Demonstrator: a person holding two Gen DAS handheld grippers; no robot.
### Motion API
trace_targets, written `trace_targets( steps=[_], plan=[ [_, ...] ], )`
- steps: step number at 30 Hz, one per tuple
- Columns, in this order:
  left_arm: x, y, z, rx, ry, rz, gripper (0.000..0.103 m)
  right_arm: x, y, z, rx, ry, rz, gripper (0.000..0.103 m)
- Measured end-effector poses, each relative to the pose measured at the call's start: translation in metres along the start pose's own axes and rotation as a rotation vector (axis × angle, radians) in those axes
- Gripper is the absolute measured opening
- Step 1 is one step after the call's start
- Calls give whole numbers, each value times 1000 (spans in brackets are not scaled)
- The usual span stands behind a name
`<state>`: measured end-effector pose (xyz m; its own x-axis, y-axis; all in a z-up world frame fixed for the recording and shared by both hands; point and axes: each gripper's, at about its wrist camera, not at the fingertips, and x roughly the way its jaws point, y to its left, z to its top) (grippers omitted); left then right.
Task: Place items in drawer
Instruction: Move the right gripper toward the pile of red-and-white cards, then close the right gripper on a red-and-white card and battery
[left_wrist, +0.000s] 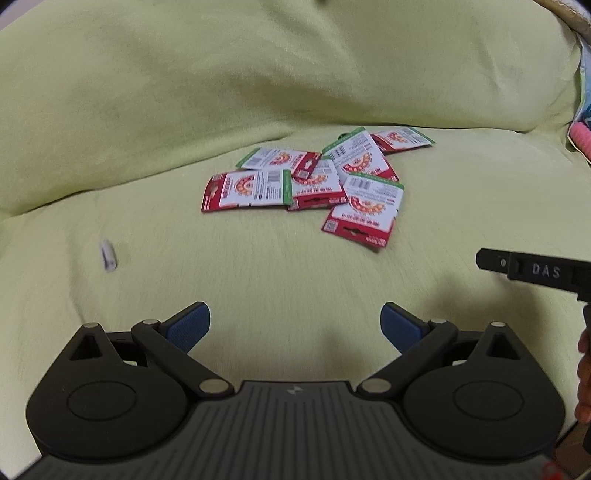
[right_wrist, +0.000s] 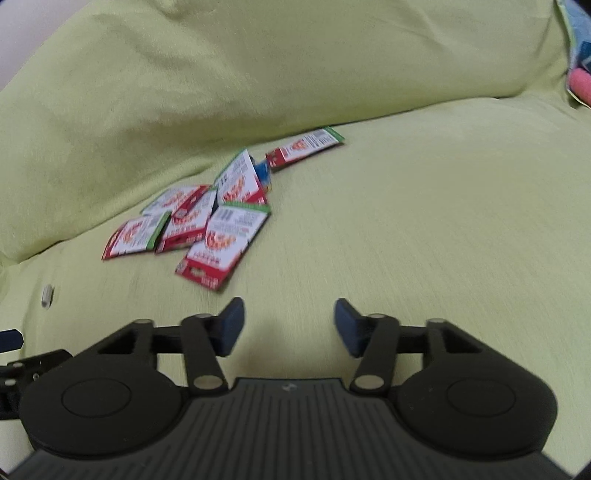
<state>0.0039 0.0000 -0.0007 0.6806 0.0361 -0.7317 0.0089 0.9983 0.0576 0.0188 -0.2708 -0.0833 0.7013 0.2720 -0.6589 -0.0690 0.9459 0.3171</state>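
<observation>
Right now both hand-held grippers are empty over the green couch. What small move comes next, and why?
Probably ease the right hand-held gripper forward and slightly left toward the nearest packet. Its jaws are open and empty, and that packet lies flat at the pile's near edge, closest to it. The left hand-held gripper is open too but sits farther back. No drawer is in view.

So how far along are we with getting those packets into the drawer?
Nothing looks done yet. The red and white packets all lie in a loose pile on the green sofa cushion. Nothing is in hand: the left gripper and right gripper both have open, empty jaws short of the pile. No drawer is in view, so every packet is left.
</observation>
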Motion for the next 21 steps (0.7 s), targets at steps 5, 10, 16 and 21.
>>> trace_targets(
  steps=[5,10,16,21],
  plan=[
    [30,2,13,7,-17,16,99,33,-2,27,13,-26,45,32],
    [51,4,23,4,-11,40,99,72,-7,50,53,-29,83,30],
    [66,2,31,-29,-10,26,100,115,-16,61,200,53,153,36],
    [72,4,33,-41,-4,36,99,125,-10,44,265,80,219,37]
  ],
)
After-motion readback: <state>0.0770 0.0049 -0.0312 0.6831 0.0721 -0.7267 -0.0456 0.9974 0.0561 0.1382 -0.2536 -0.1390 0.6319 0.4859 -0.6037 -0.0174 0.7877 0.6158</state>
